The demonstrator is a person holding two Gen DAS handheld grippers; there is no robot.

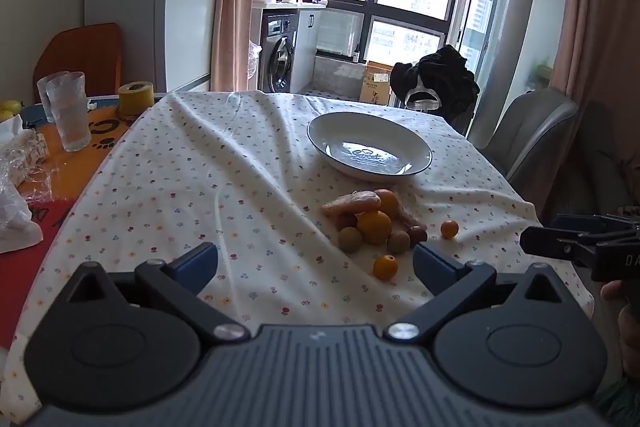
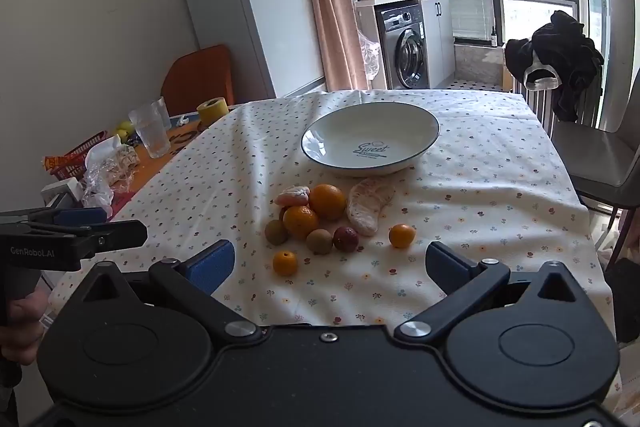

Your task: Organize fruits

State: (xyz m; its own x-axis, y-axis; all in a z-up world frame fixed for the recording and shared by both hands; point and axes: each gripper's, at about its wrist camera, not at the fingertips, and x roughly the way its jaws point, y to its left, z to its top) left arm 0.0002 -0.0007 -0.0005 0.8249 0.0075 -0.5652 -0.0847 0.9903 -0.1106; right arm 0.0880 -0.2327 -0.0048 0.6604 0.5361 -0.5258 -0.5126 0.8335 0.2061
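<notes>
A little heap of fruit (image 2: 320,217), mostly oranges plus some brownish round ones, sits just in front of the empty white bowl (image 2: 370,137) on a flowery tablecloth (image 2: 480,163). Left gripper (image 1: 316,261) and right gripper (image 2: 330,263) both gape wide, holding nothing. Washing machine (image 2: 406,51) sits behind the bowl.
</notes>
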